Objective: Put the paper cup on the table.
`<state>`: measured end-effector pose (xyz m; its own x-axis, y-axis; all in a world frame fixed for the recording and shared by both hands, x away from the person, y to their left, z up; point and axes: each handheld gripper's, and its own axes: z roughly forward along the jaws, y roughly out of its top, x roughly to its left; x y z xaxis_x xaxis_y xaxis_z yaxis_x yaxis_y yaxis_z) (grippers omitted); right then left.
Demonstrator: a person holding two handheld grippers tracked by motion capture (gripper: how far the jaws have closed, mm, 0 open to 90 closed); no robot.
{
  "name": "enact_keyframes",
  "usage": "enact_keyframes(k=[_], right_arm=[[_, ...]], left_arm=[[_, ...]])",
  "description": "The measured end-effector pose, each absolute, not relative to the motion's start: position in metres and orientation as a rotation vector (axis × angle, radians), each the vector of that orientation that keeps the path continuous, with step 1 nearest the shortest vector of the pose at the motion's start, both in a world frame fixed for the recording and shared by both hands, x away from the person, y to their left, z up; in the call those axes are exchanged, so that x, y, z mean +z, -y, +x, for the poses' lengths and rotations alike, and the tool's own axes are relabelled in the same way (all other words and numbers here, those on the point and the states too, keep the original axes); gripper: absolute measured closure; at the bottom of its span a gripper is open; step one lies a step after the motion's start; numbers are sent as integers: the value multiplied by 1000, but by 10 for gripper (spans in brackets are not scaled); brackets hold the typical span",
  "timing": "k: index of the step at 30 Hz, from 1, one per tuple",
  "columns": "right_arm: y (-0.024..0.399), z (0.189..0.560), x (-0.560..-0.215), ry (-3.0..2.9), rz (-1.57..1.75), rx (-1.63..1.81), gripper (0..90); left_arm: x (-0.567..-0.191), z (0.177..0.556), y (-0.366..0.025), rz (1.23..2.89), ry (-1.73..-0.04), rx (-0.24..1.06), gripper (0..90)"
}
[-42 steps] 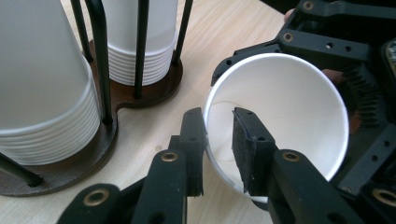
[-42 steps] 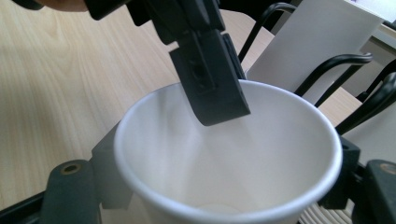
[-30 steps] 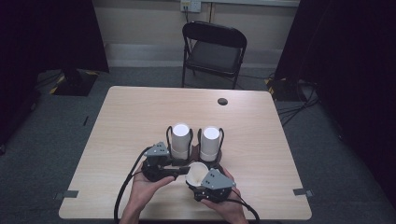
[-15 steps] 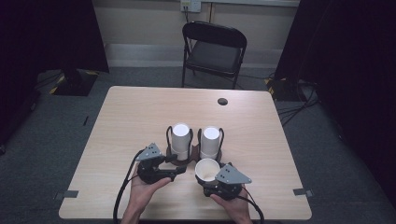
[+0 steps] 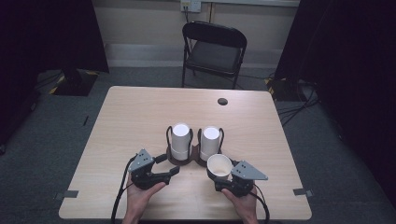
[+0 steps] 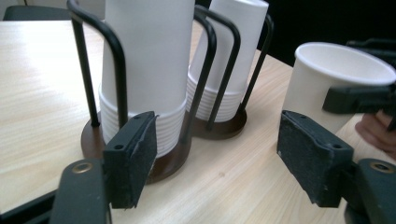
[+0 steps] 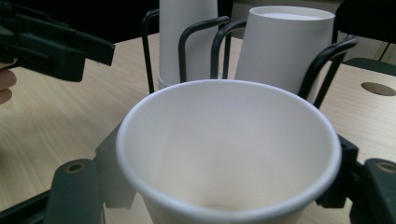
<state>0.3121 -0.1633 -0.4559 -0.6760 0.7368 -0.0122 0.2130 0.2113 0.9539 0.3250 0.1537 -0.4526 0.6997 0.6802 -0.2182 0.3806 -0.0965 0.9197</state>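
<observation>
**Single cup pulled clear of the stacks**

Pulled away since 1 second ago: single paper cup [image 5: 219,165], then close against the front of the 2 stacks, now held apart at the near right of the table [image 5: 140,116]. Drawn back toward the near left edge too: left gripper [image 5: 172,166], its jaws just having opened, with nothing between them.

Smooth white paper, tapered round wall, rolled rim, mouth up and hollow. Upside down in the holder [image 5: 192,158]: 2 stacks of the same white cups, left stack [image 5: 180,140] and right stack [image 5: 210,142], ribbed near the bottom by many nested rims. Bent black wire loops around each stack, rising from 2 dark round bases. Pale wood-grain tabletop, matte.

Left gripper fingers [image 6: 135,154] spread wide, flat rough black pads facing each other, touching nothing; left pad just in front of the left stack's base, right pad near the single cup.

Right gripper [image 5: 223,181] pinching the single cup by its wall, 1 pad on each side, rim above the pads, cup upright and just in front of the right stack. Hands wrapped around both gripper bodies from the near edge.
</observation>
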Motion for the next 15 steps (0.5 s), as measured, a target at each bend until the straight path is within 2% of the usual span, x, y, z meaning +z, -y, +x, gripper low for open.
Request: enact_keyframes(k=[6, 7, 10, 15], right_arm=[[173, 315, -454, -1991, 915, 1476, 260], [176, 317, -454, -1975, 933, 1470, 263], [182, 318, -453, -1955, 952, 1475, 263], [190, 320, -451, -1928, 964, 1476, 263]], left_arm=[[-464, 326, -162, 1713, -876, 309, 237], [-466, 326, -163, 1702, -895, 322, 185], [-469, 323, -168, 1687, -913, 367, 159], [-475, 321, -176, 1646, -917, 410, 157]])
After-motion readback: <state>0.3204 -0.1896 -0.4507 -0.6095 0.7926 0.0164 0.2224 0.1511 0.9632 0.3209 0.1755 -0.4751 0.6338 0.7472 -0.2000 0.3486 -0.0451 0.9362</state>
